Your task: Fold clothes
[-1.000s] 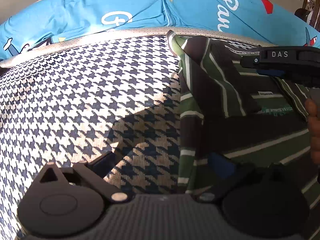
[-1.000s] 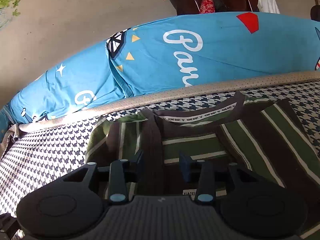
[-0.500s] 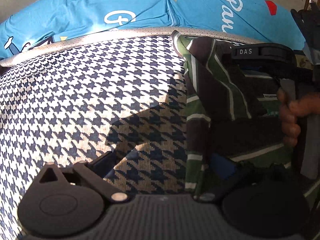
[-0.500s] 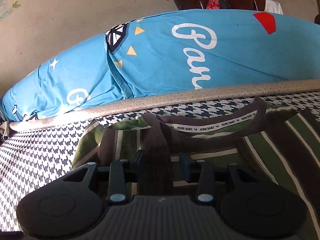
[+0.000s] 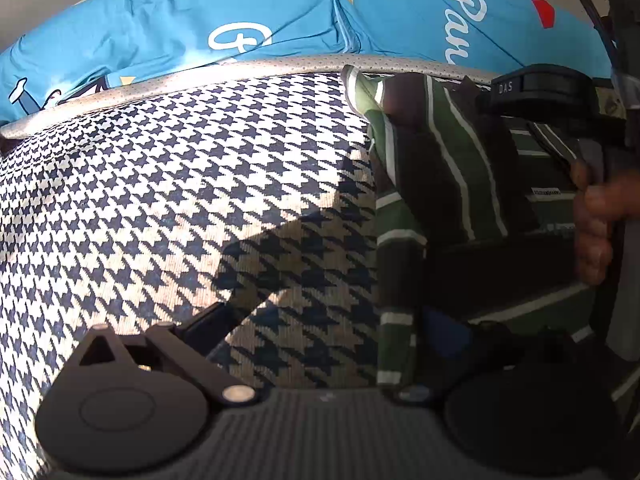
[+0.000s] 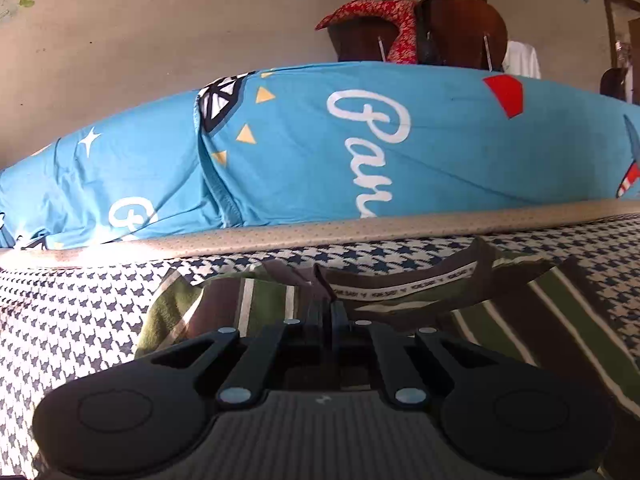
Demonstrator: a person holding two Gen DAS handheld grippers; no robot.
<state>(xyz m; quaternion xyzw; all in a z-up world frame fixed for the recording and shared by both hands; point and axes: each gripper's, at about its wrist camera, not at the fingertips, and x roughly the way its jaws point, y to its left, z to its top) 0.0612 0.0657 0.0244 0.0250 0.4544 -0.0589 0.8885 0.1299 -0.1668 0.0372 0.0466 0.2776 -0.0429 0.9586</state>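
A green and brown striped shirt (image 5: 452,168) lies on the houndstooth cover (image 5: 180,184), its sleeve folded in over the body. My left gripper (image 5: 328,328) is open low over the cover. The shirt's left edge runs between its fingers, next to the right fingertip (image 5: 444,332). In the right wrist view the shirt (image 6: 532,312) spreads to the right, its collar tape facing me. My right gripper (image 6: 326,312) is shut on a pinch of shirt fabric just left of the collar. The left wrist view shows that same gripper (image 5: 540,88) at far right, held by a hand (image 5: 596,220).
A beige piped edge (image 6: 320,232) borders the cover at the back. Behind it lies blue printed bedding (image 6: 360,140). A wooden chair with a red cloth (image 6: 420,32) stands by the far wall. Bare houndstooth cover extends left of the shirt.
The right gripper's fingers were apart over the shirt; they have dropped lower and shut on the fabric by the collar. The left gripper has stayed in place, open.
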